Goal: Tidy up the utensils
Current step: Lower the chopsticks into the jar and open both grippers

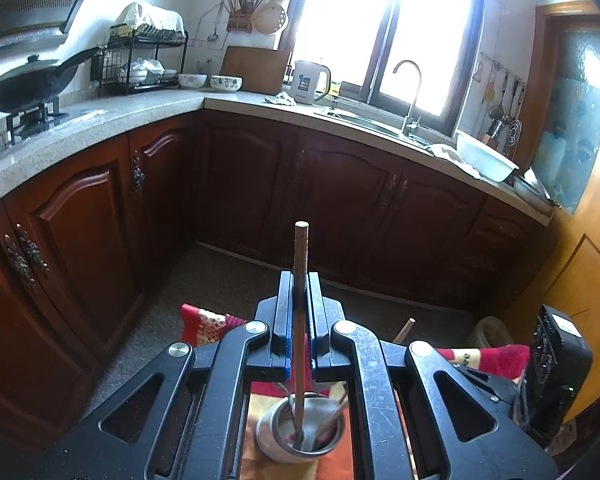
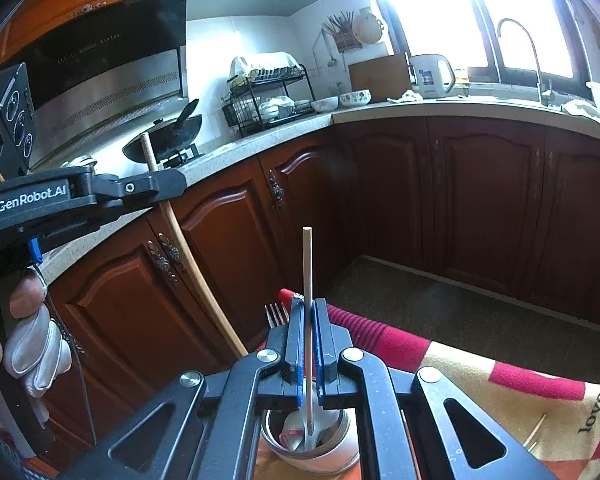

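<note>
Utensils stand in both your grippers: the left gripper [image 1: 300, 320] has its fingers [image 1: 286, 320] clamped on a brown stick [image 1: 301, 264], upright, its lower end down in the cup [image 1: 300, 436]. Your right gripper [image 2: 309, 344] has its fingers [image 2: 296, 344] clamped on a thin pale stick [image 2: 307, 272], also upright, its lower end inside the same cup [image 2: 312, 440] beside a white spoon [image 2: 296, 428]. The cup sits on a red and yellow cloth [image 2: 500, 376], a fork [image 2: 276, 314] showing just left of the right fingers, and your gloved hand [image 2: 32, 344] grips the left handle in front of dark wooden cabinets [image 1: 340, 184].
</note>
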